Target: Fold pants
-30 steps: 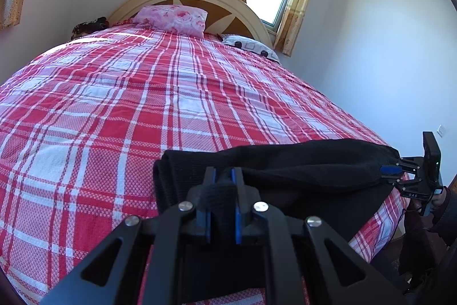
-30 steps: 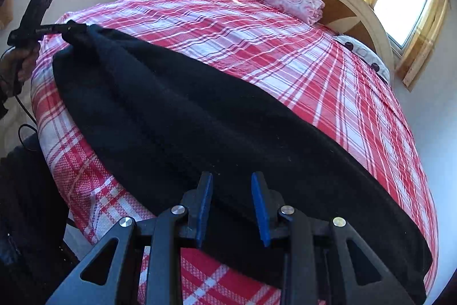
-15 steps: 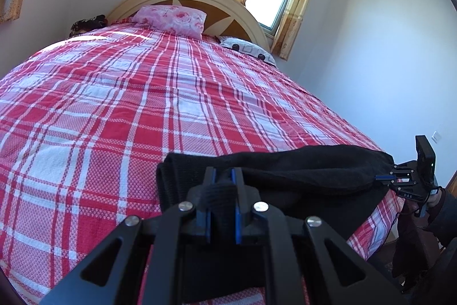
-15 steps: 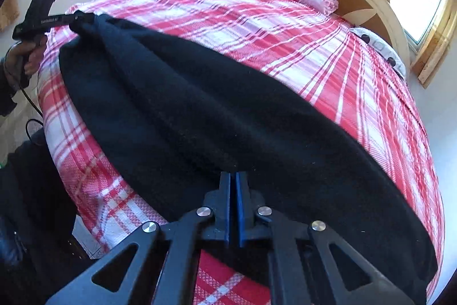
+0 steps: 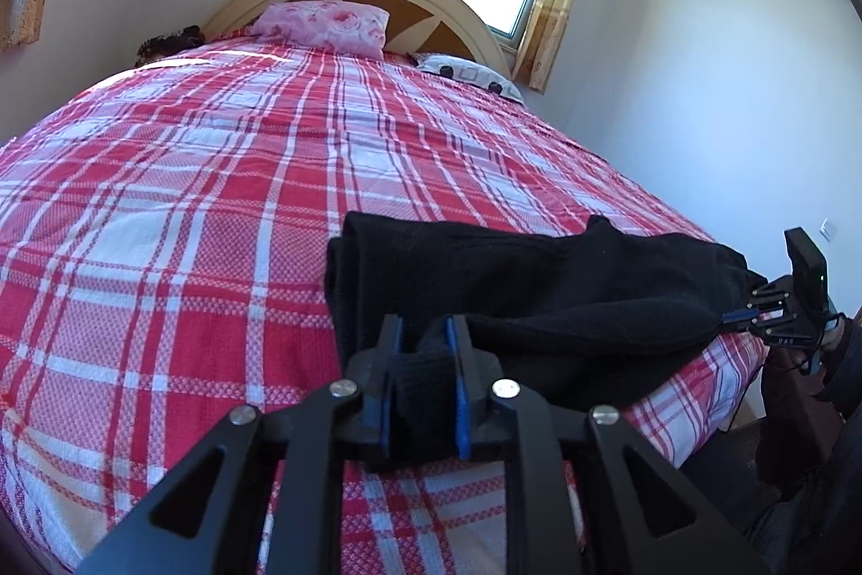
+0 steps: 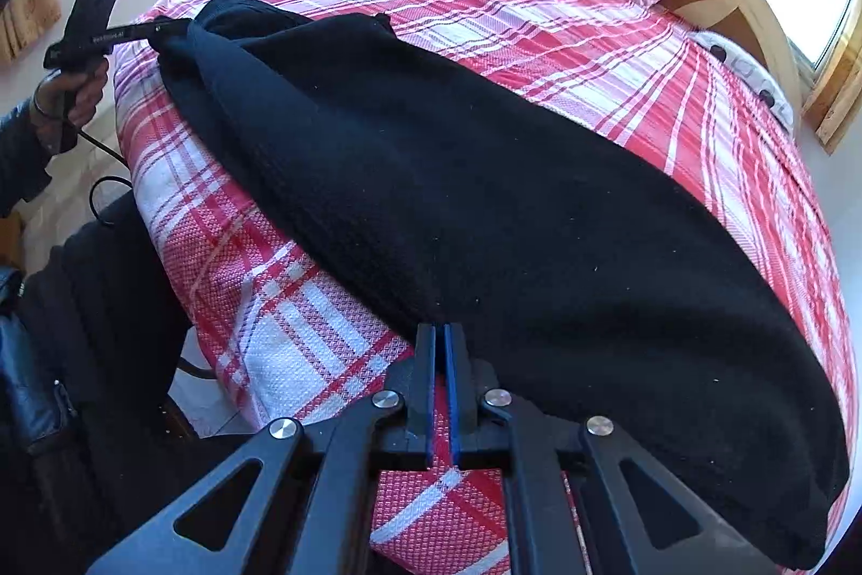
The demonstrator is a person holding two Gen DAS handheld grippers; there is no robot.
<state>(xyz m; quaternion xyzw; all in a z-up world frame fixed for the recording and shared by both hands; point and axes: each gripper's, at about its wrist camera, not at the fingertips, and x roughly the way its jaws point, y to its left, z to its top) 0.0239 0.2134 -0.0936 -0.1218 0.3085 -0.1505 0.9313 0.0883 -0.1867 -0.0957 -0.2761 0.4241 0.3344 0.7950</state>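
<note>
Left gripper (image 5: 423, 338), at 6 o'clock in its own view, has just been opening, a bunch of the black pants (image 5: 539, 300) between its fingers, apparently still lightly held; right gripper (image 6: 439, 348) has clamped together on the pants' near edge within the last second. Judgement: grip handover, next fold being set up. Pants lie along the near edge of the bed (image 5: 215, 198), long axis running 3 to 9 o'clock in the left view.

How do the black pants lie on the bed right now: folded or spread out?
Folded lengthwise: the black pants form one long doubled band across the plaid bed, with layered edges showing at the end near the left tongs.
</note>
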